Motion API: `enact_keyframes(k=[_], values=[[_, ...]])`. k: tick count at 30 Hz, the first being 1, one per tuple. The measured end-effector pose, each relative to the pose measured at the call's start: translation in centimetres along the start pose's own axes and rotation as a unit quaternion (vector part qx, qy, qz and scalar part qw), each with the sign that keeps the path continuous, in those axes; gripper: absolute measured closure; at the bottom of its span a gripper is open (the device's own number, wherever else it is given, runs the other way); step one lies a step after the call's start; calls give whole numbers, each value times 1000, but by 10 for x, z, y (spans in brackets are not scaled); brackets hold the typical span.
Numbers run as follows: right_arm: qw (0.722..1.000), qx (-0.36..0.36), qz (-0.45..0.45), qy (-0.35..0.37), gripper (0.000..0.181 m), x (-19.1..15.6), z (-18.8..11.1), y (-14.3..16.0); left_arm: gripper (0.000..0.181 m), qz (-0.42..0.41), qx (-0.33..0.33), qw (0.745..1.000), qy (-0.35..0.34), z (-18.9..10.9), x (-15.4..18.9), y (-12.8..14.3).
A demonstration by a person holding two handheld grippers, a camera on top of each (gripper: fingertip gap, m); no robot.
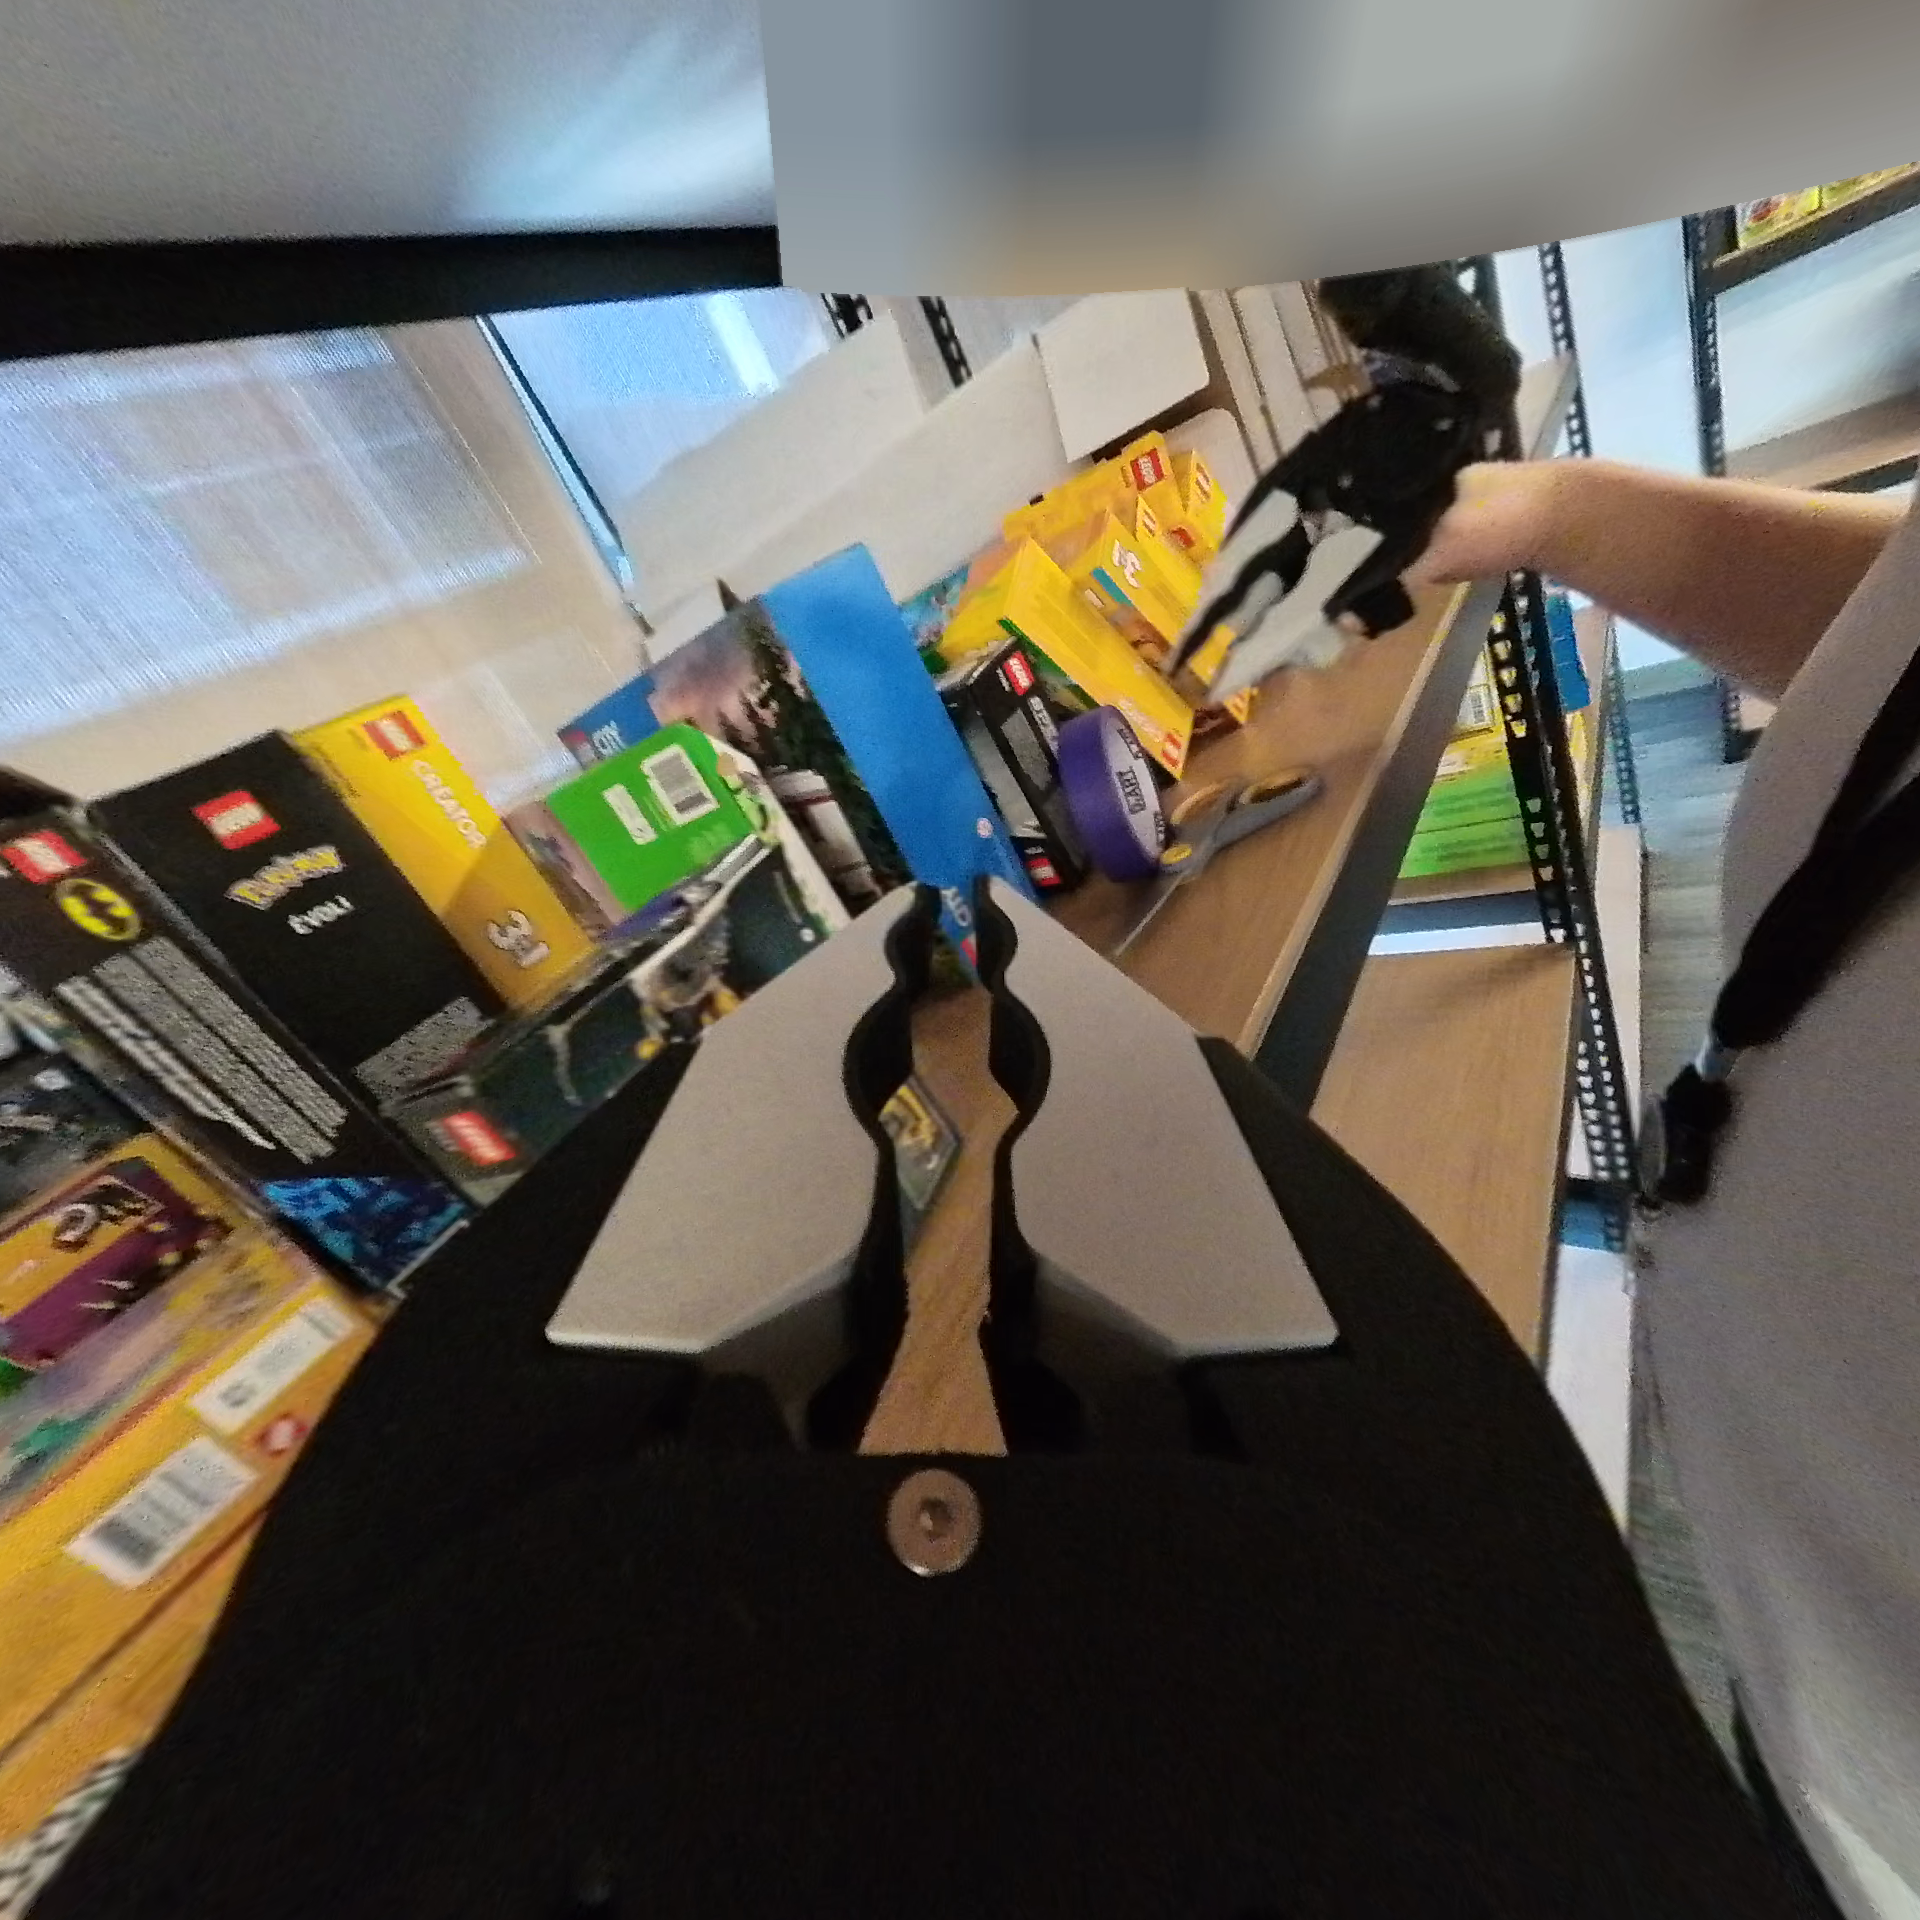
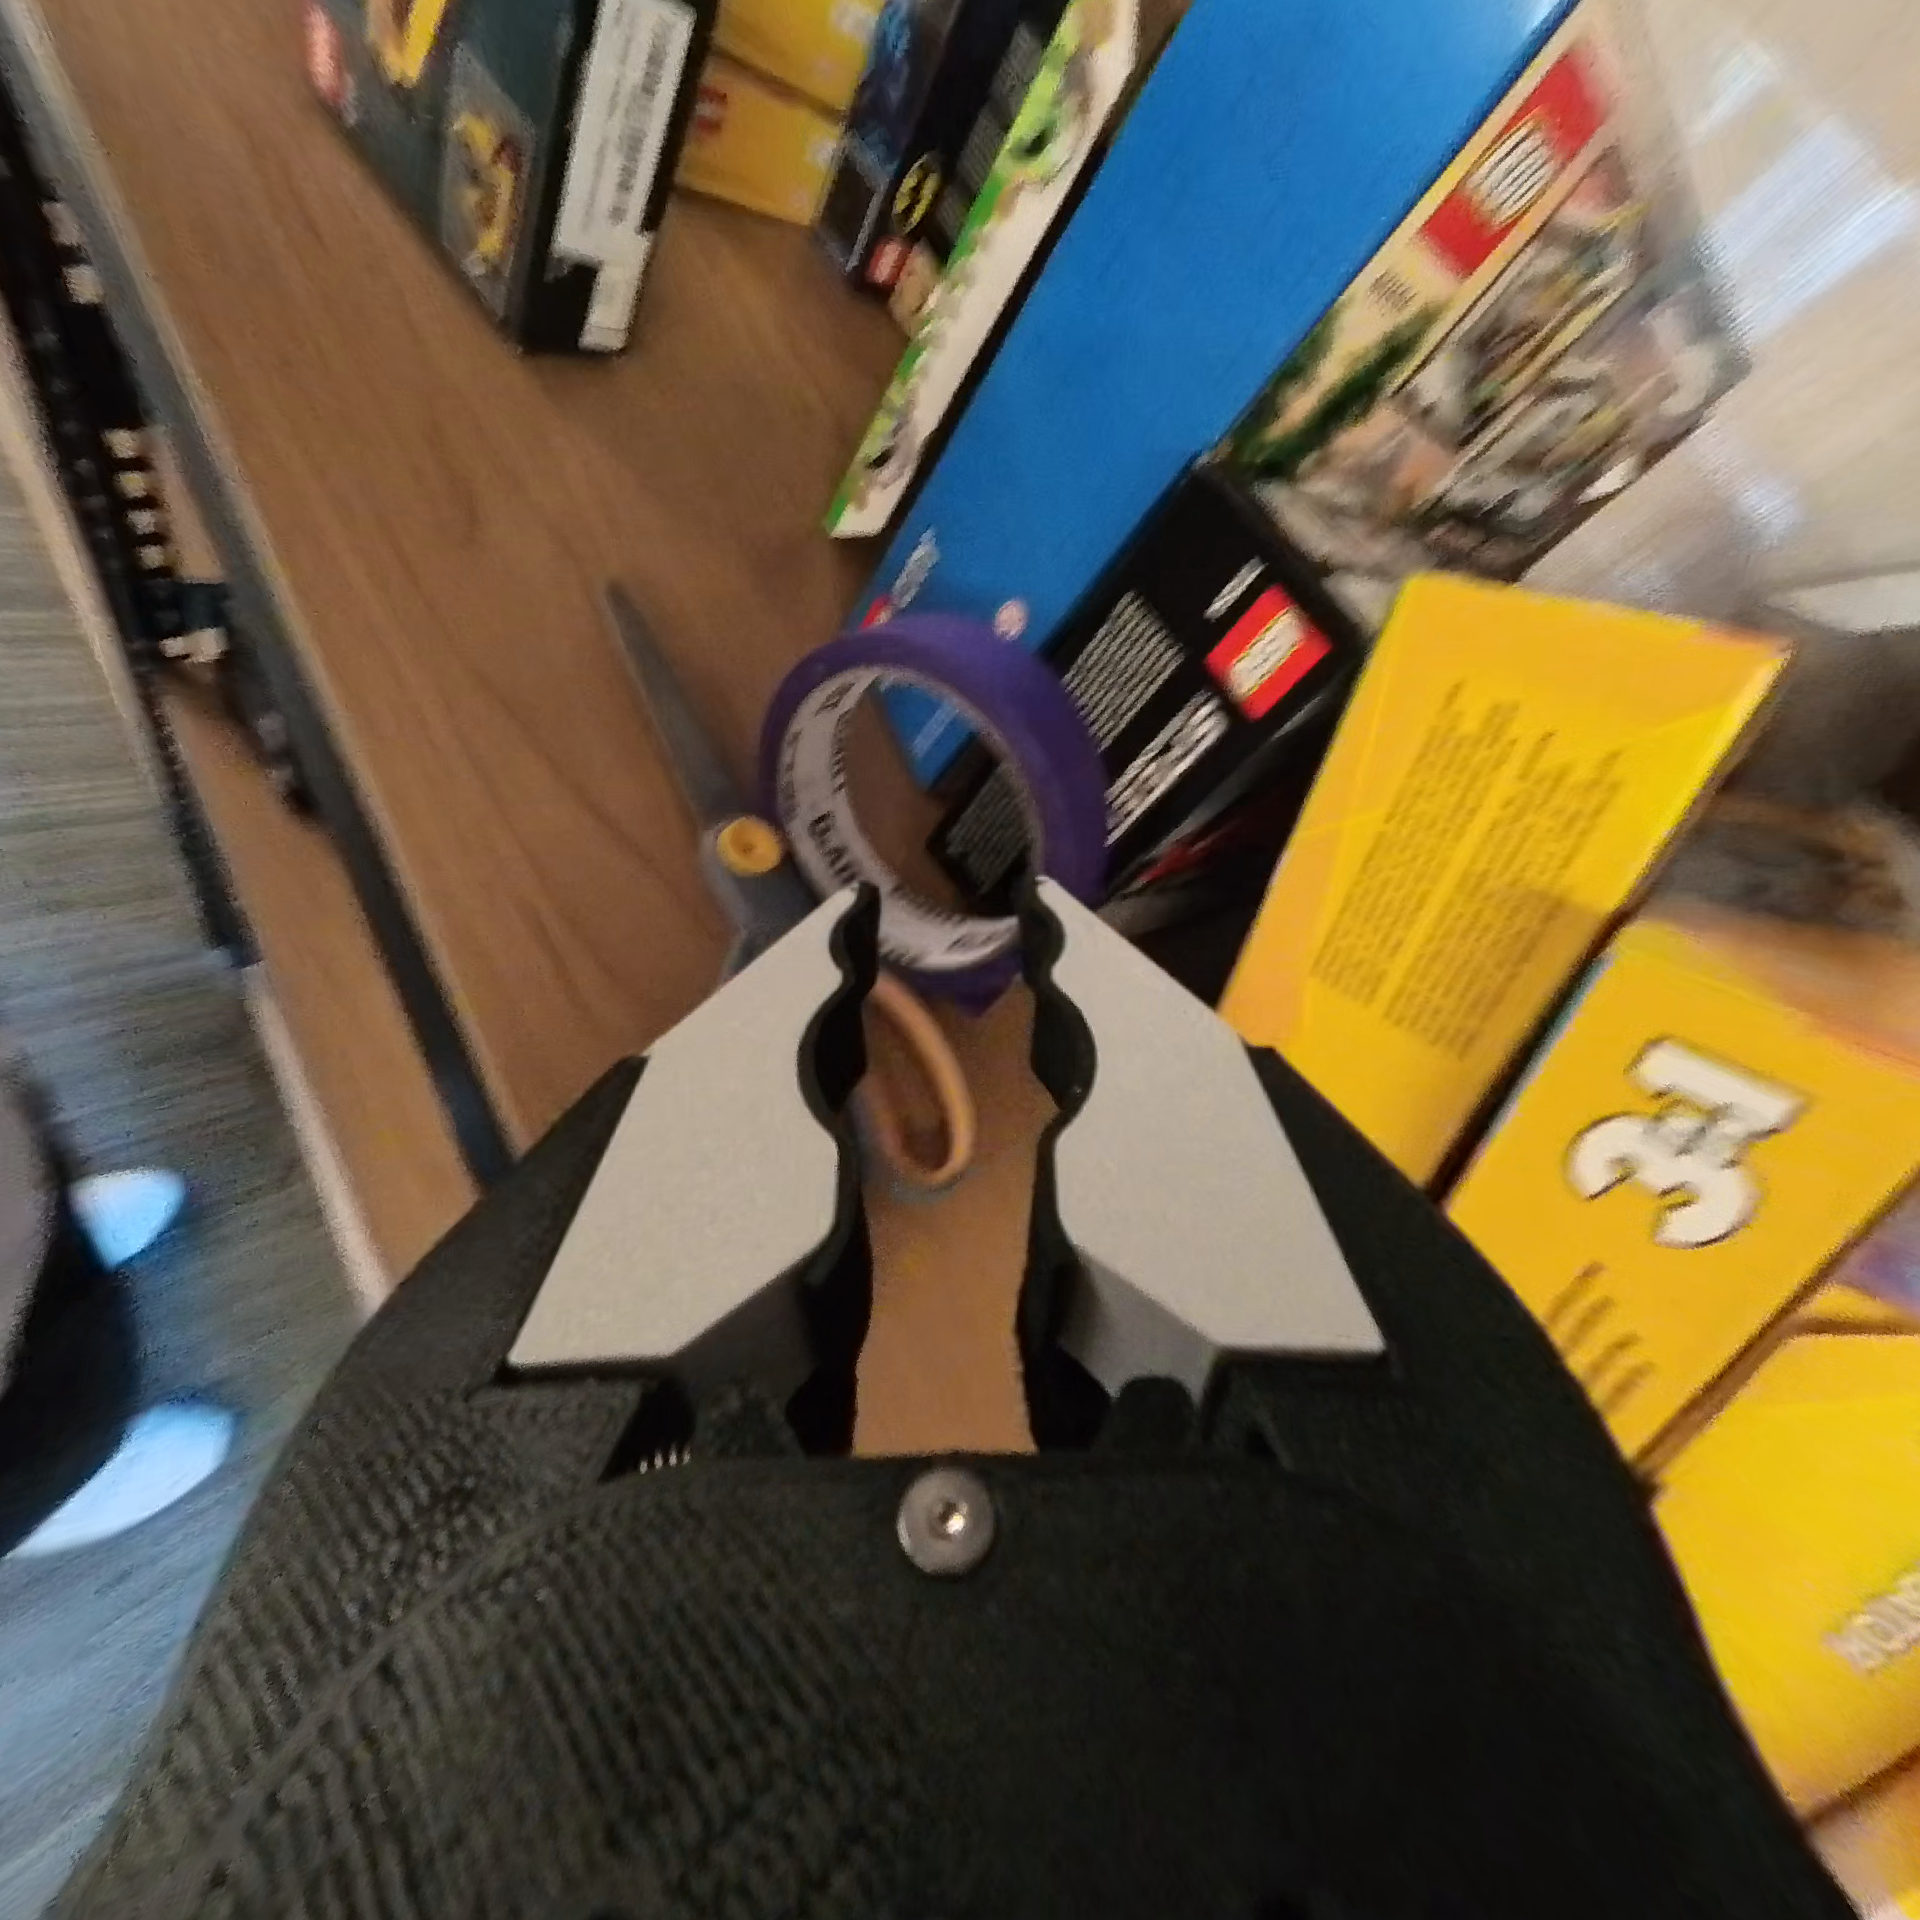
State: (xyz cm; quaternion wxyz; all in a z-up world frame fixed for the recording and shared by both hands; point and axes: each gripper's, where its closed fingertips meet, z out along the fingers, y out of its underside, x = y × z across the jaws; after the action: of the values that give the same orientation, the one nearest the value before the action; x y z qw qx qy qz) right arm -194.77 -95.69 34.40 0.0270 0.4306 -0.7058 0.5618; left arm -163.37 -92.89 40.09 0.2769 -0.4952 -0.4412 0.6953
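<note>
Purple tape roll [image 2: 1049, 748] stands on edge on the wooden shelf [image 2: 416, 468], its open core turned toward the right claw [image 2: 945, 899]. It leans against, or stands just in front of, a tall blue box [image 2: 1195, 312] and a black box [image 2: 1195, 707]; whether it touches them cannot be told.

The right claw has its jaws moderately apart and grips nothing. In its own view the roll's lower rim shows between the two tips. The left wrist view shows the same claw [image 1: 1205, 675] hanging above the shelf and a little short of the roll [image 1: 1117, 795], so near it but apart. A person's bare forearm [image 1: 1621, 561] carries it in from the shelf's open front.

Grey scissors [image 2: 665, 686] lie flat on the shelf just beside the roll on its front side. Their blade runs away from the claw, a yellow pivot sits at the roll's foot, and one orange-lined handle loop [image 2: 925, 1091] lies under the gap between the right claw's fingers. Yellow toy boxes [image 2: 1486, 831] crowd the other side, close against the black box. That leaves the roll hemmed in by boxes behind and scissors in front.

The left claw [image 1: 954, 894] is held well apart from all this, farther along the shelf. Only a narrow gap stands between its jaws, and it holds nothing. It points along the bare wood toward the blue box [image 1: 873, 707], with black, yellow and green boxes packed to its left. The black rack upright [image 1: 1558, 779] runs along the shelf's front edge.
</note>
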Motion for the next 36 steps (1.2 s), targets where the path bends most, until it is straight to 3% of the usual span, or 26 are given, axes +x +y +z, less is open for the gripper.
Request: enact_keyframes(k=[2,5,9,11,14,19,21,24,26,29,31,34,36], values=[[998,31,-42,31,150,11,7,-17,176,-14,-7,1000,5,9,12,3],[995,1,-85,57,147,25,15,-13,176,-32,-11,999,1,23,24,4],[997,50,-53,9,148,22,18,-21,178,-59,-12,998,-1,33,42,6],[997,38,-71,0,147,21,24,-17,178,-69,-24,997,1,37,50,10],[993,-4,-110,41,148,32,36,-4,178,-83,-31,996,0,44,58,12],[993,29,-106,45,165,24,50,-10,179,-110,-11,994,0,50,66,5],[987,71,-128,69,166,23,45,-30,178,-137,-2,991,1,52,66,3],[967,198,-150,64,169,5,20,-91,176,-180,17,983,-6,54,62,-3],[936,310,-164,36,172,-17,-4,-135,169,-222,27,975,-9,56,59,-4],[892,414,-180,-18,173,-52,-25,-179,155,-304,38,952,20,63,66,-2],[870,448,-204,-27,173,-69,-28,-198,151,-368,61,927,41,66,70,-3],[873,441,-206,-39,173,-87,-5,-217,150,-445,106,887,71,62,72,-2],[860,463,-214,-31,173,-99,4,-232,149,-471,111,872,72,55,69,7]])
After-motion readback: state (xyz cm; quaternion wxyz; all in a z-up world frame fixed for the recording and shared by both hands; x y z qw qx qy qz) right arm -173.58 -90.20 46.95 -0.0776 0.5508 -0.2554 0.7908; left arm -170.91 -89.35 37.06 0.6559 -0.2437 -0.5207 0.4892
